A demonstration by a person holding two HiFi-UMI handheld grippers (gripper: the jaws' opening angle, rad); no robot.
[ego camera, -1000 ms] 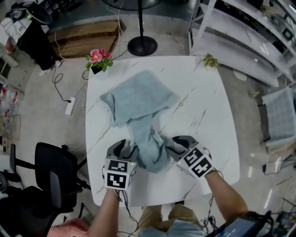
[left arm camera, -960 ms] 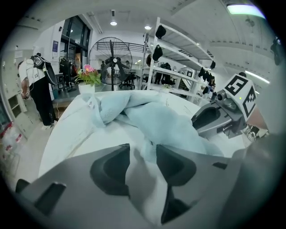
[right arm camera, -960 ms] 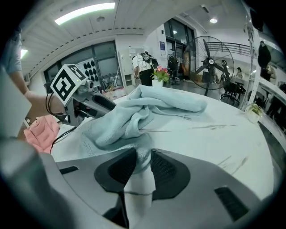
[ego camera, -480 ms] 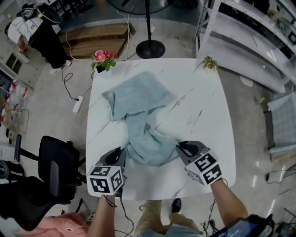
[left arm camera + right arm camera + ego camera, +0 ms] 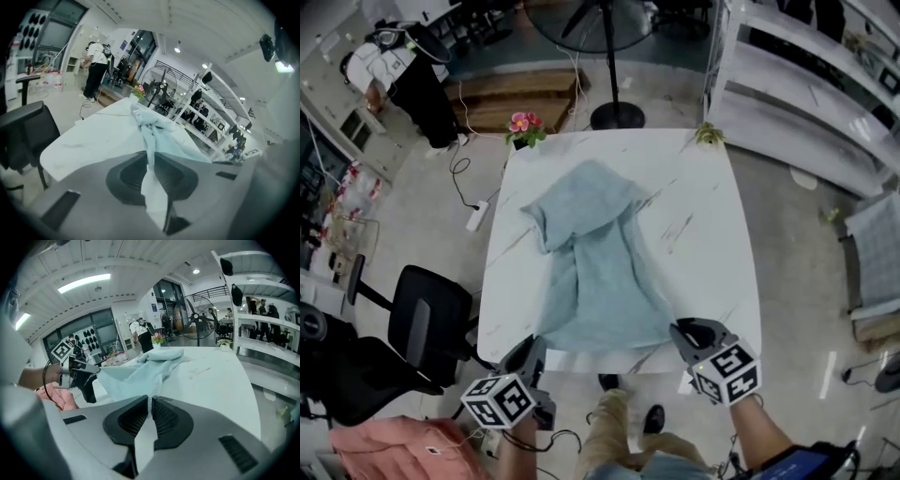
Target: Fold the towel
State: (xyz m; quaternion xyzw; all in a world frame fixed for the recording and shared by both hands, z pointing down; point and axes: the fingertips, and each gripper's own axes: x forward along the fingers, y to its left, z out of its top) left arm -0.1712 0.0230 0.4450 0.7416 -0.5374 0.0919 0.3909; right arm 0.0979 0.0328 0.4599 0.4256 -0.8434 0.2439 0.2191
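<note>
A light blue towel (image 5: 600, 272) lies on the white marble table (image 5: 703, 225), bunched at its far end and pulled flat toward the near edge. My left gripper (image 5: 532, 349) has just closed on the towel's near left corner, just past the table's near edge. My right gripper (image 5: 678, 330) has just closed on the near right corner. In the left gripper view, towel cloth (image 5: 159, 133) runs up from the shut left gripper (image 5: 150, 161). In the right gripper view the towel (image 5: 140, 371) stretches tight away from the shut right gripper (image 5: 150, 401).
A pot of pink flowers (image 5: 523, 127) and a small green plant (image 5: 708, 134) stand at the table's far corners. A fan stand (image 5: 617, 114) is behind the table, a black chair (image 5: 422, 328) to its left, metal shelving (image 5: 806, 103) to the right. A person (image 5: 403, 75) stands far left.
Both grippers have closed on the towel's near edge, drawn back to the table's near edge and moved apart. The bunched near part of the towel is now stretched flat.
</note>
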